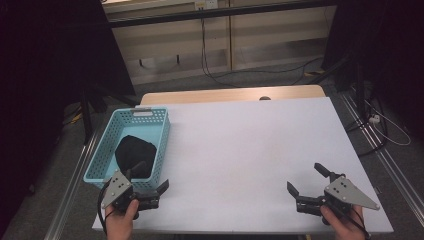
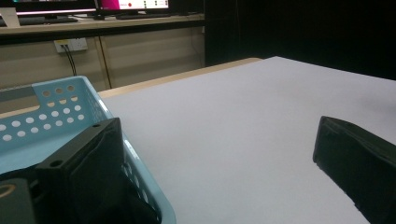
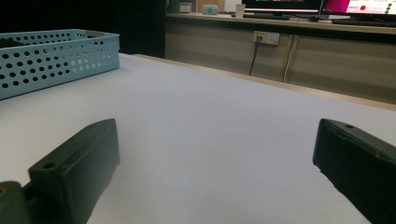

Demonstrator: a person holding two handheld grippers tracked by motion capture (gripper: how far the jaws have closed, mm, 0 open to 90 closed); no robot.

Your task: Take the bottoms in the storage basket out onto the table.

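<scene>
Basket (image 1: 150, 120): light blue plastic with holes in the walls, standing at the left side of the table (image 1: 250, 150).
Cloth (image 1: 135, 152): a dark bundle lying crumpled inside the basket, toward its near end.
How it will handle: it looks soft and light, so it should sag and unfold when lifted; no risk of breaking, little of slipping.
Where to hold: I'd pinch a raised fold on top of the heap, not the flat edge against the basket wall.
Left gripper (image 1: 150, 186): held low at the basket's near end, jaws spread wide with nothing between them; one jaw is over the basket's near rim, the other over the table.
Right gripper (image 1: 307, 180): far off at the table's right near corner, jaws wide apart and empty, pointing across the bare table.
</scene>
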